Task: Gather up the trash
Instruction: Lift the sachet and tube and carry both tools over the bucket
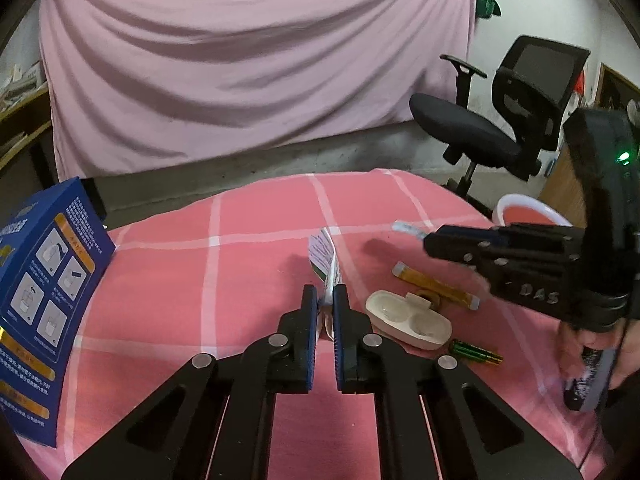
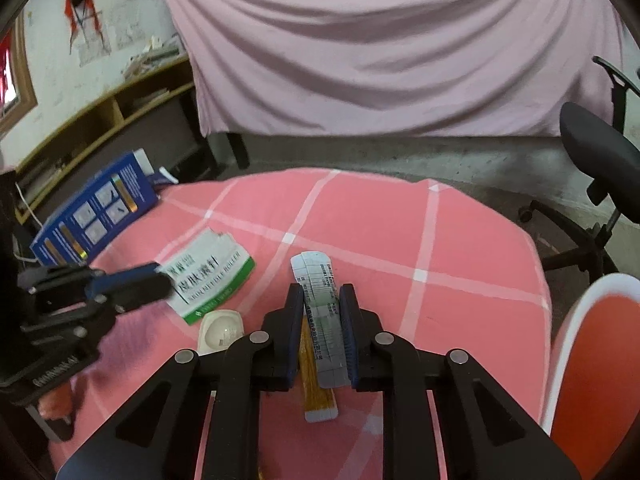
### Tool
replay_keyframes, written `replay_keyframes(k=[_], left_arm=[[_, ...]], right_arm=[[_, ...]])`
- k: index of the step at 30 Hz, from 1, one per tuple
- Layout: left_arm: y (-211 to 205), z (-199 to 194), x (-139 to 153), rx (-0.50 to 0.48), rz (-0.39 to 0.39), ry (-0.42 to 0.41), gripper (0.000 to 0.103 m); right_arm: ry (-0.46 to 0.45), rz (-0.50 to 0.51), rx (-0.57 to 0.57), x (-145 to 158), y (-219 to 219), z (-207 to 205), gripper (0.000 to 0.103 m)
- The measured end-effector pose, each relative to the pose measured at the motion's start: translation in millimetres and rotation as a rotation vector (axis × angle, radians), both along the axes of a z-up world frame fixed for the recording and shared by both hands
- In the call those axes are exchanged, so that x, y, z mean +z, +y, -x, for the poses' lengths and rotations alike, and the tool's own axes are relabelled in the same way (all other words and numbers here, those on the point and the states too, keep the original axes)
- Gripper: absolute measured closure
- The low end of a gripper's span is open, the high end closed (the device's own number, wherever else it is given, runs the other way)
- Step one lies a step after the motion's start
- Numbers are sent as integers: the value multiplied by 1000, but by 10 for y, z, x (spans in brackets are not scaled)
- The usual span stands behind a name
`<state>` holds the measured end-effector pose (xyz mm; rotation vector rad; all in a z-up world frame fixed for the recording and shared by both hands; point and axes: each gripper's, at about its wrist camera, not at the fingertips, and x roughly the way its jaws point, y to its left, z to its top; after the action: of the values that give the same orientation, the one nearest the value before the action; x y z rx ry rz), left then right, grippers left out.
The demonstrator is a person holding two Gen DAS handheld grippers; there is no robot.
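Observation:
My left gripper [image 1: 327,300] is shut on a flattened white and green paper package [image 1: 326,260], which stands edge-on between the pads above the pink checked tablecloth [image 1: 240,280]. The right wrist view shows that package [image 2: 212,280] flat-faced, with the left gripper [image 2: 162,280] clamped on its near corner. My right gripper [image 2: 322,300] is shut on a grey printed tube [image 2: 320,308]; its tip [image 1: 406,227] sticks out of the right gripper [image 1: 430,240] in the left wrist view. An orange sachet [image 2: 316,384] lies on the cloth under the tube.
A white plastic blister tray [image 1: 408,320], the orange sachet [image 1: 436,286] and green batteries [image 1: 476,354] lie on the cloth. A blue box [image 1: 44,300] stands at the left edge. A white-rimmed red bowl [image 2: 592,360] sits at the right. A black office chair [image 1: 500,128] stands beyond.

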<state>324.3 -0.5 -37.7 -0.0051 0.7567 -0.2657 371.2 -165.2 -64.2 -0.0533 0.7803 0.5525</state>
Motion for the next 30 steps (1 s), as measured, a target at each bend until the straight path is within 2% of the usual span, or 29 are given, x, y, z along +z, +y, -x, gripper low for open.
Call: replay_keyframes(k=[6,15,20,25,30], left_arm=[[-10,87,42,53,4,-43,99],[-107,513,206,120,58,-217,99],[-291,775,368,137,78,-345,99],[-591,883,580,106,75,-473,99],[-848,912,713,72,106,-568,99]], right_arm=[[-75,-76,-57,119,-180,174,87],[-223,-187,-104,312,-424,518,87],[-349,-228,-128,429,-560,739,87],[-534,-216,-186,593,-730,980,87],[-644,-245,-263,703,-1008,1135,87]])
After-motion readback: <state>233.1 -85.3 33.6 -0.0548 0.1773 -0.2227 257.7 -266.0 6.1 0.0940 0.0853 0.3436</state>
